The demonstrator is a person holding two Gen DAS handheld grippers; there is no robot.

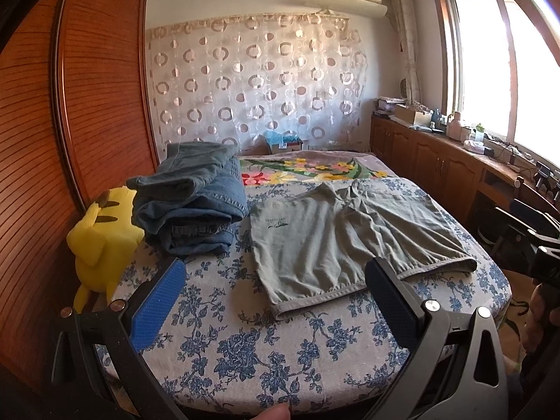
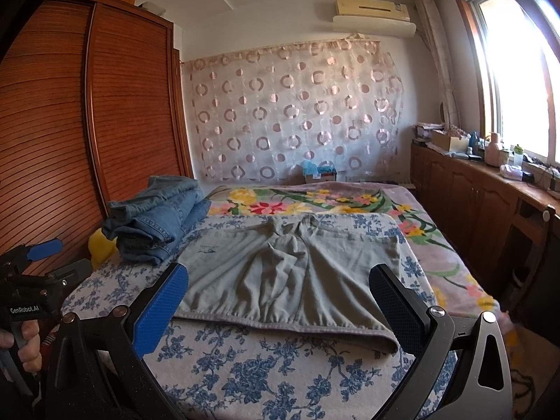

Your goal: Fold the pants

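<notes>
Pants (image 2: 290,273): grey-green shorts spread flat on the bed (image 2: 252,378), centre of both frames, waistband nearest the cameras.
Left tool (image 1: 273,290): fingers wide apart, holding nothing, short of the waistband.
Right tool (image 2: 276,295): fingers wide apart, holding nothing.
Jeans (image 1: 196,203): folded stack, left of centre.
Yellow plush (image 1: 101,241): far left, touching the jeans.

Bed w/ blue-floral cover (image 1: 227,346); floral blanket (image 2: 315,203) at far end. Folded jeans stack (image 1: 196,203) on bed's left side, yellow plush (image 1: 101,241) just beside it. Wood wardrobe (image 1: 70,105) at left; ring-pattern curtain (image 2: 297,115); AC unit (image 2: 374,14); cluttered cabinet counter (image 1: 455,140) under window.
</notes>
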